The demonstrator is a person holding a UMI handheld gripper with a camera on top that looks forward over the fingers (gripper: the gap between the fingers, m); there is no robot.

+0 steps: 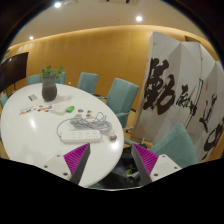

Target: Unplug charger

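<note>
A white power strip [78,127] lies on the round white table [35,135], with a charger plug [98,120] and cables at its right end. My gripper [112,160] hangs well short of it, over the table's near edge. Its fingers are spread wide, the left pink pad [75,156] over the tabletop, the right pink pad [148,161] past the table's rim. Nothing is between them.
A potted plant [49,88] stands at the table's far side. Teal chairs [122,97] ring the table, one [180,145] close by the right finger. A folding screen with black calligraphy [185,95] stands beyond. Small items [42,108] lie near the plant.
</note>
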